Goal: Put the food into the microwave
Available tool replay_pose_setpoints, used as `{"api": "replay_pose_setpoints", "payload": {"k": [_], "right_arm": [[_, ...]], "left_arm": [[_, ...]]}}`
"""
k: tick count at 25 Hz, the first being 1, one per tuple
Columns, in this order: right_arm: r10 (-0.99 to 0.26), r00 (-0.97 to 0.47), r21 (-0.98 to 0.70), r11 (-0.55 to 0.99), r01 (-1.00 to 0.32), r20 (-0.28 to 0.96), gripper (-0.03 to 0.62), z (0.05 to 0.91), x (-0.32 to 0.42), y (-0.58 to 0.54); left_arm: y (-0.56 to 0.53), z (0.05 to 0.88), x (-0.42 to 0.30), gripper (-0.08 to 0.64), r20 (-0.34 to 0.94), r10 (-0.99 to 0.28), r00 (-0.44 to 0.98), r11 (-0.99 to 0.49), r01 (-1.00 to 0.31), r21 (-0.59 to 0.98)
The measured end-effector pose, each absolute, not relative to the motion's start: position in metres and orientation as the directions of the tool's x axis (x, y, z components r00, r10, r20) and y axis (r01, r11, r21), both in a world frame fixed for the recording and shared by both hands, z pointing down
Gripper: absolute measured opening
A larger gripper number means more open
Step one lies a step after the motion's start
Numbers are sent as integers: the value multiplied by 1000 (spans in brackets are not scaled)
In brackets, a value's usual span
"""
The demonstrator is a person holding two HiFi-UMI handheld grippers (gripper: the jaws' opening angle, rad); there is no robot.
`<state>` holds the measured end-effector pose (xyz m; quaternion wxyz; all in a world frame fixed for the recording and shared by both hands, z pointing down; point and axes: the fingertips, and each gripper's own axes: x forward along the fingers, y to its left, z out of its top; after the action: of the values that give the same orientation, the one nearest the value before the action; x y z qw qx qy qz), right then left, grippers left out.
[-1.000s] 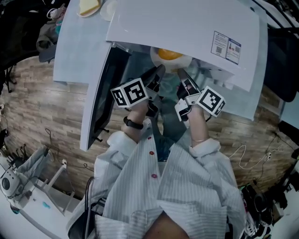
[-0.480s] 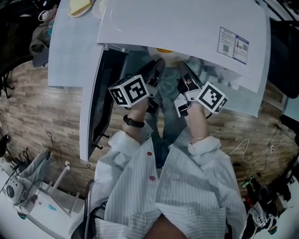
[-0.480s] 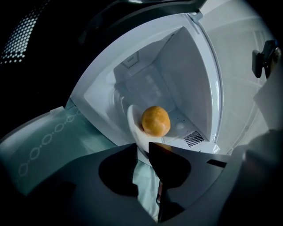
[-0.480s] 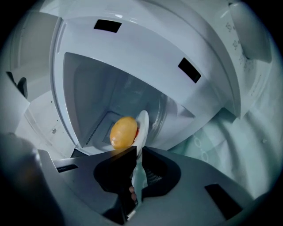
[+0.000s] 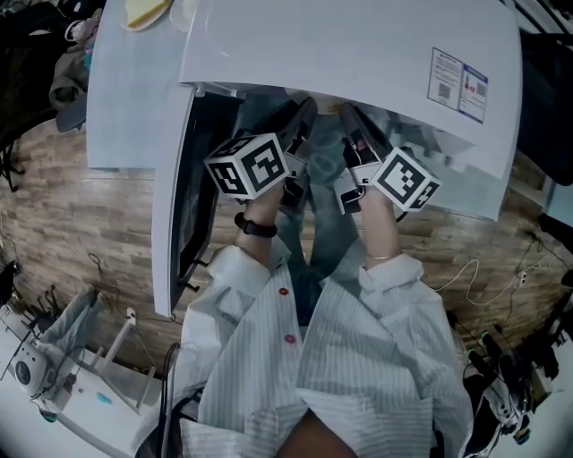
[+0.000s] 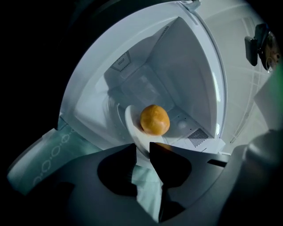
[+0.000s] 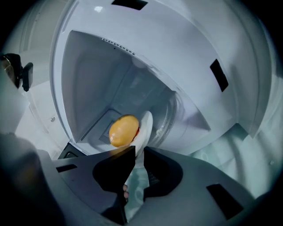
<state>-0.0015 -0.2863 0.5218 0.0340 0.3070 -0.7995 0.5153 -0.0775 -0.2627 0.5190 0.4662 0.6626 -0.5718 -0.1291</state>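
Note:
A white microwave point(image 5: 358, 45) stands with its door point(image 5: 175, 179) swung open to the left. Inside it, a round orange bun point(image 6: 154, 119) point(image 7: 124, 130) sits on a white plate point(image 6: 130, 123) point(image 7: 145, 128) on the cavity floor. My left gripper point(image 5: 303, 112) point(image 6: 142, 145) and right gripper point(image 5: 347, 116) point(image 7: 139, 148) both reach into the opening, one at each side of the plate. Their jaws have just been opening. The plate's rim still lies in each gap, and the pads look clear of it. The head view hides the bun under the microwave's top.
The microwave sits on a white table point(image 5: 125, 89), where a dish with pale food point(image 5: 143, 11) stands at the far left corner. A label point(image 5: 458, 79) is stuck on the microwave's top. Below is wooden floor point(image 5: 81, 206) with a cable point(image 5: 466, 291) at the right.
Both grippers have gone a little deeper into the microwave. The bun, seen at the opening a second ago, is now hidden under the microwave's top in the head view.

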Motion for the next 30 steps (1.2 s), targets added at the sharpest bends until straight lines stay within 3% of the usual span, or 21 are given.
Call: {"api": "replay_pose_setpoints", "payload": {"k": [30], "right_arm": [[-506,-721,-502,518,-693,473,112,521,-23,-308]], "left_arm": [[-279,525,-95,138,467,-852,235,91,-814,574]]}}
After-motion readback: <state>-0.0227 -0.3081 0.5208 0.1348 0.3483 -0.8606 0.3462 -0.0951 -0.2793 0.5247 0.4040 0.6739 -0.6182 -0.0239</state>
